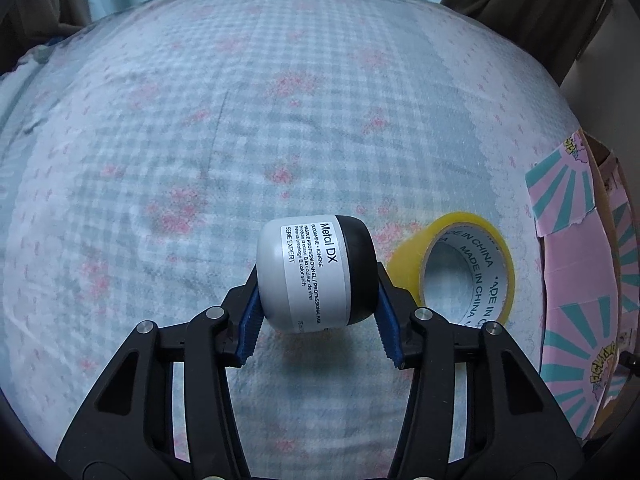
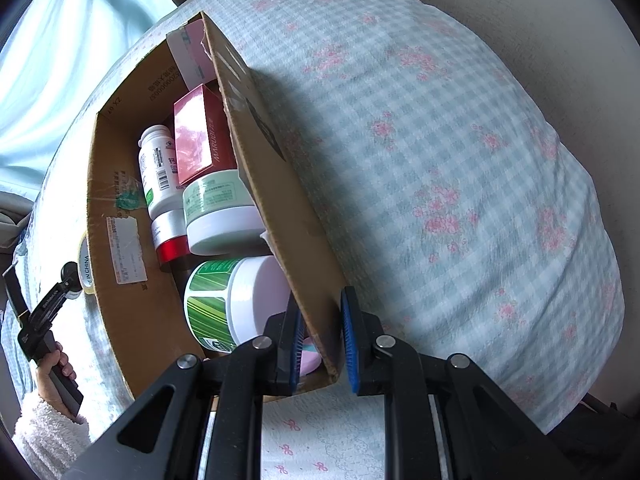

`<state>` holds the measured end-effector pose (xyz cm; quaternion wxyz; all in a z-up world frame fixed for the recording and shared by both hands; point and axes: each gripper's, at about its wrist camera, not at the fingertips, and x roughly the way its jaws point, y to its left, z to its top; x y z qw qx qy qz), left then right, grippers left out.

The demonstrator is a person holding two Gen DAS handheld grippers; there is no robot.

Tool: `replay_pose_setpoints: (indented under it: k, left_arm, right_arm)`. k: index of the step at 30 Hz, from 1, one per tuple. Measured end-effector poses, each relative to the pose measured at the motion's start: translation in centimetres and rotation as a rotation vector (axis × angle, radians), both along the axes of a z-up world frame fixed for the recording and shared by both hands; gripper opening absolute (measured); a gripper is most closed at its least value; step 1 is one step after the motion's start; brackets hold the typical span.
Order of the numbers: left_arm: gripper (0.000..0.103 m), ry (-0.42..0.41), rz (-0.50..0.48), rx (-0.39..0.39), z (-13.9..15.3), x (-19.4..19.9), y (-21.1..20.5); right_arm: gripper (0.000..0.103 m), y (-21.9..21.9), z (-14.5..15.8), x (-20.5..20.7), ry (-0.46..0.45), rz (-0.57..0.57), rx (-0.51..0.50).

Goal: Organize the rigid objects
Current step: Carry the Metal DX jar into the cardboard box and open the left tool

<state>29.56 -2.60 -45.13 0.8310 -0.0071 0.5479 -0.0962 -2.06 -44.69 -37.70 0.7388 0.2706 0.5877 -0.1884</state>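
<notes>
our left gripper (image 1: 318,300) pinches a smooth grey plastic jar with a rounded black lid (image 1: 316,272), yellow tape roll (image 1: 460,268) at its three o'clock; our right gripper (image 2: 320,340) clamps the brown cardboard box wall (image 2: 280,184).

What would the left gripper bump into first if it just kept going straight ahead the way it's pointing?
Probably nothing solid: the left gripper, shut on the white jar, points across the open checked bedspread. The yellow tape roll sits off to its right, seemingly outside that line, though fisheye depth is uncertain.
</notes>
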Motion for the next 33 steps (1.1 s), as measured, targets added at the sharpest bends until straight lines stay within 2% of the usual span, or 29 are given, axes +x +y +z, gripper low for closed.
replay_pose_setpoints:
  k: [4, 9, 14, 18, 26, 33]
  left_arm:
    - [0.045, -0.027, -0.001, -0.002, 3.3, -0.4, -0.1]
    - [0.045, -0.078, -0.005, -0.008, 9.1, -1.0, -1.1]
    - [0.045, -0.123, -0.017, -0.022, 14.4, -2.1, -3.5]
    - [0.045, -0.141, -0.035, -0.044, 17.1, -2.9, -6.3]
    - [0.045, -0.149, -0.131, -0.082, 19.3, -4.0, -14.4]
    - [0.045, -0.09, -0.249, -0.109, 16.7, -6.1, -22.9]
  right_arm:
    - [0.017, 0.0, 0.0, 0.1, 0.004, 0.005, 0.008]
    - [0.017, -0.8, -0.2, -0.1, -0.008, -0.02, 0.061]
    - [0.017, -1.2, -0.2, 0.1, -0.002, 0.008, 0.082]
    - [0.017, -1.4, -0.2, 0.4, 0.007, 0.041, 0.097]
    - [0.017, -1.6, -0.3, 0.7, 0.02, 0.052, 0.118]
    - [0.017, -2.1, -0.3, 0.7, 0.015, 0.069, 0.127]
